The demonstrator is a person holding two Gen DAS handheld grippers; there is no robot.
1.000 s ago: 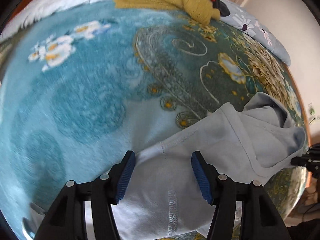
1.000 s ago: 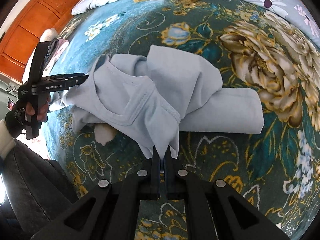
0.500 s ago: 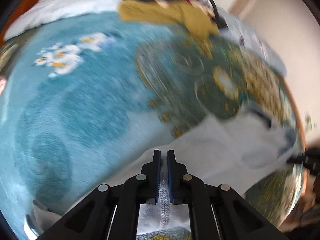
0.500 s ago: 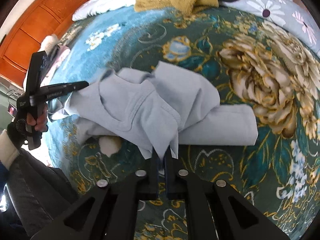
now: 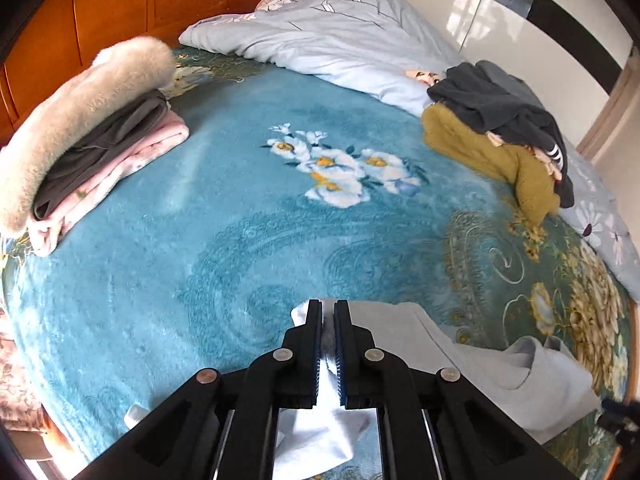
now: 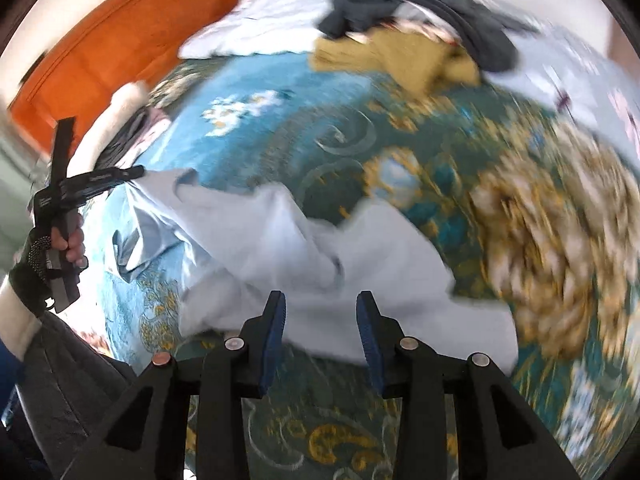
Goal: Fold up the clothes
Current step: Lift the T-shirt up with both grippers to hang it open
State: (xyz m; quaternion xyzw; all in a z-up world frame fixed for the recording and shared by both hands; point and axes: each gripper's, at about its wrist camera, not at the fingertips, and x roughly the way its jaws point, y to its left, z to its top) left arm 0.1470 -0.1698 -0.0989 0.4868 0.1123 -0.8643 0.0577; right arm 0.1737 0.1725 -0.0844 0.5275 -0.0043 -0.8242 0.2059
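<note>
A pale blue-grey shirt [image 5: 500,376] lies crumpled on the teal floral bedspread [image 5: 224,248]. My left gripper [image 5: 328,312] is shut on its hem, and white fabric hangs below the pads. In the right wrist view the shirt [image 6: 304,256] spreads across the bed, blurred by motion. My right gripper [image 6: 321,312] stands open just above the shirt's near edge with nothing between its fingers. At the left of that view the left gripper [image 6: 128,174] holds the shirt's far end, gripped by a gloved hand [image 6: 60,240].
A stack of folded clothes [image 5: 88,148] topped by a fluffy white piece sits at the left by the orange headboard [image 5: 120,4]. A loose pile of mustard and dark clothes [image 5: 504,136] lies at the back right beside a pale floral duvet [image 5: 344,28].
My left gripper shut on the shirt's hem and lifted, tilting its view up toward the headboard. My right gripper let go of the shirt and opened, and it is moving fast.
</note>
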